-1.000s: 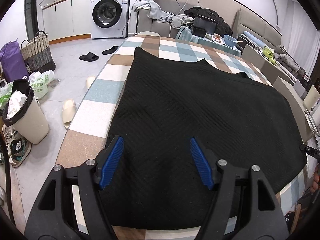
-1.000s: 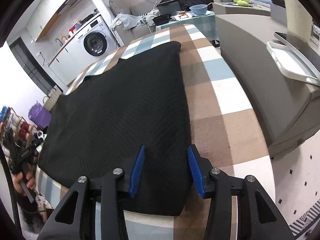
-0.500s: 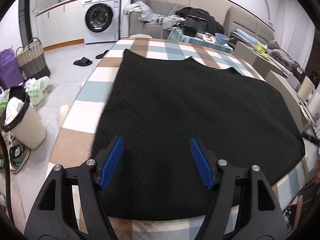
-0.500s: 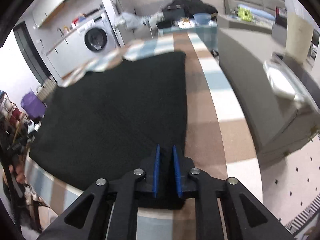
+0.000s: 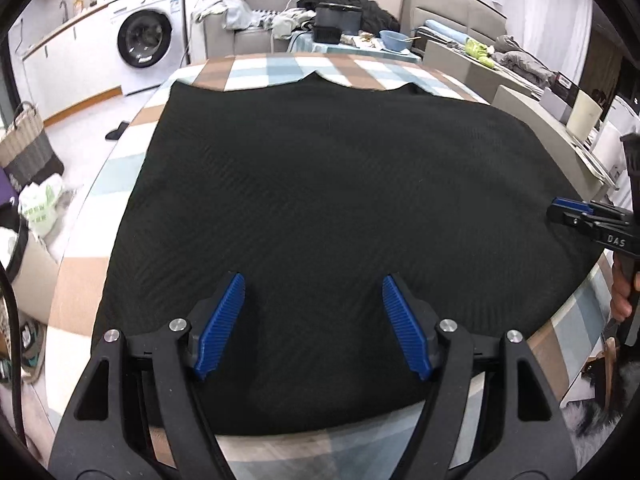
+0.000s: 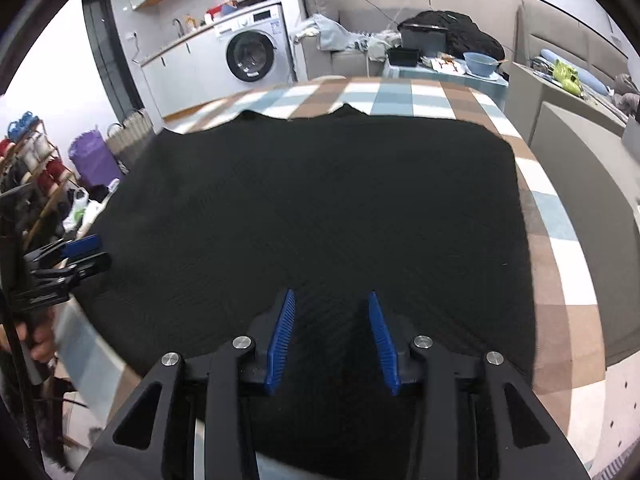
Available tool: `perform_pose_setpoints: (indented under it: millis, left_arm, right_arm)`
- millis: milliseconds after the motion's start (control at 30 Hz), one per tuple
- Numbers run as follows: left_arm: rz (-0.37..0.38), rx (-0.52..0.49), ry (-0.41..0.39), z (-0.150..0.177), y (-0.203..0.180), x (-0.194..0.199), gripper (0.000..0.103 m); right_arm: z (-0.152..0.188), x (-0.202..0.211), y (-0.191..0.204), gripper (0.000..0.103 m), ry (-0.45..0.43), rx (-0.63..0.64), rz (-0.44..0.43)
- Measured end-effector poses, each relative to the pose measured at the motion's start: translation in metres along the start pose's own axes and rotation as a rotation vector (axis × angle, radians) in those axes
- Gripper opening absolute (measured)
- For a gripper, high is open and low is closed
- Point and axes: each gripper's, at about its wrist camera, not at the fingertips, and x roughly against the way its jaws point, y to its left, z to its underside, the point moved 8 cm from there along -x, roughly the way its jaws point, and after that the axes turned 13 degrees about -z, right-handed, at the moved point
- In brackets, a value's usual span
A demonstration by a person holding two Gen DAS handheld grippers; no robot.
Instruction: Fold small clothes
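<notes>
A black knitted garment (image 5: pixel 332 208) lies spread flat over the checked table (image 5: pixel 256 72), its neckline at the far side. It also shows in the right wrist view (image 6: pixel 320 208). My left gripper (image 5: pixel 314 320) is open over the garment's near hem, nothing between its blue pads. My right gripper (image 6: pixel 331 340) is open over the near hem further right, with black cloth lying between and under its pads. Each gripper shows at the edge of the other's view: the right gripper (image 5: pixel 576 216) and the left gripper (image 6: pixel 80 256).
A washing machine (image 5: pixel 148 48) and a sofa piled with clothes (image 5: pixel 344 12) stand behind the table. A bin (image 5: pixel 16 240), bags and a basket (image 5: pixel 24 148) are on the floor at left. A grey cabinet (image 6: pixel 588 184) runs along the table's right side.
My right gripper was shut half a second ago and is now open; it has swung to face across the garment. My left gripper stayed open and shifted right along the hem.
</notes>
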Motion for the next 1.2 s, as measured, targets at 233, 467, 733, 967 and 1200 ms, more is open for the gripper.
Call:
perform_pose_setpoints:
  millis: [233, 467, 733, 967, 1200]
  left_arm:
    - [-0.012, 0.091, -0.053, 0.012, 0.023, 0.015, 0.069]
    - [-0.024, 0.127, -0.039, 0.028, 0.029, 0.035, 0.069]
    - [-0.047, 0.325, 0.024, 0.048, 0.059, 0.056, 0.069]
    - [0.006, 0.490, 0.101, 0.062, 0.077, 0.049, 0.069]
    - [0.019, 0.676, 0.061, 0.048, 0.088, 0.032, 0.070]
  right_arm:
    - [0.015, 0.023, -0.038, 0.040, -0.031, -0.017, 0.113]
    - [0.014, 0.025, -0.020, 0.043, -0.082, -0.071, -0.002]
    - [0.008, 0.009, 0.031, 0.045, -0.083, -0.028, -0.143]
    - [0.008, 0.010, 0.041, 0.049, -0.087, -0.015, -0.165]
    - [0.009, 0.010, 0.042, 0.050, -0.089, -0.019, -0.172]
